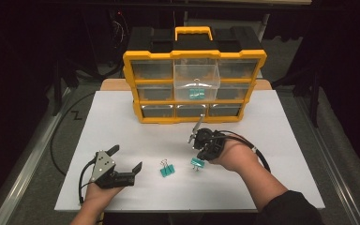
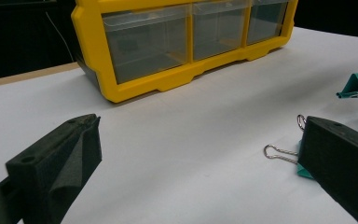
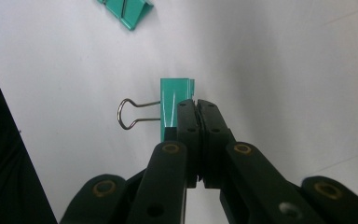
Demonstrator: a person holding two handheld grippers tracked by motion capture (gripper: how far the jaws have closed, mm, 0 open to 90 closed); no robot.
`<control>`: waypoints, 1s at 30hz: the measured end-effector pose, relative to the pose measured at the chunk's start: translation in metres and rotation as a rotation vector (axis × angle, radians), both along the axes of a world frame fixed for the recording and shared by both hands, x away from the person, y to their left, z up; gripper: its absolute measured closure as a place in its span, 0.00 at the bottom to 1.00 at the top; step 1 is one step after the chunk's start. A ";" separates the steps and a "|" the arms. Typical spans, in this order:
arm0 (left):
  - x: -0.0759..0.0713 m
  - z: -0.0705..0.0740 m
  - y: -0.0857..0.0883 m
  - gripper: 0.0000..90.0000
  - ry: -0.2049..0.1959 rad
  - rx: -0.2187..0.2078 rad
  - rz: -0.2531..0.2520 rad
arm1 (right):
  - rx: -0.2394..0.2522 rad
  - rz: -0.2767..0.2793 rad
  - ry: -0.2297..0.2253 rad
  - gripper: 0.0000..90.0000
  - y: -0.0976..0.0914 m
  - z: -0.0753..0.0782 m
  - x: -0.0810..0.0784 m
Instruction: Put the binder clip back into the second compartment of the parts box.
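Note:
A teal binder clip [image 1: 197, 162] [image 3: 175, 105] hangs just above the white table, and my right gripper [image 1: 198, 157] [image 3: 197, 103] is shut on it at its near edge, one wire handle sticking out to the side. The same clip [image 2: 356, 85] appears at the right edge of the left gripper view. A second teal clip [image 1: 166, 168] [image 3: 128, 11] lies flat on the table between my hands. My left gripper [image 1: 126, 158] [image 2: 200, 149] rests low at the front left, jaws wide open and holding nothing. Its right jaw partly hides that second clip [image 2: 279, 153].
A yellow drawer organizer [image 1: 132, 70] [image 2: 91, 56] stands at the back of the white table [image 1: 272, 178]. Its clear middle drawer [image 1: 196, 77] is pulled out and holds teal clips [image 1: 197, 93]. Dark floor surrounds the table.

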State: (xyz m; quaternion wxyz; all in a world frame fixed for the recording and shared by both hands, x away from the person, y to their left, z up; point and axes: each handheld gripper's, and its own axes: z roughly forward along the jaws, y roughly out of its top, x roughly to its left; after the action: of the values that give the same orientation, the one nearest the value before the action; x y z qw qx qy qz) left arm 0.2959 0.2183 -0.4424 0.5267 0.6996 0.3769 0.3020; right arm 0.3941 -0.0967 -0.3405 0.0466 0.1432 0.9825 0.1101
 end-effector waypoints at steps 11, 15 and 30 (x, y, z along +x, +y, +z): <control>-0.001 0.000 -0.001 0.00 -0.003 0.000 0.002 | 0.011 -0.012 0.007 1.00 -0.019 0.002 -0.002; 0.000 0.000 0.000 0.00 0.000 0.004 0.001 | 0.013 -0.026 0.009 1.00 -0.026 0.004 -0.002; -0.001 0.000 0.000 0.00 -0.002 -0.001 0.000 | 0.035 -0.064 0.025 1.00 -0.038 0.017 0.000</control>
State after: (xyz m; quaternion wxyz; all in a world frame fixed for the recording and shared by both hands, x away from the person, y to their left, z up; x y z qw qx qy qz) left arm 0.2953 0.2183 -0.4421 0.5275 0.6988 0.3767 0.3025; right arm 0.3938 -0.1349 -0.3231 0.0354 0.1767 0.9758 0.1239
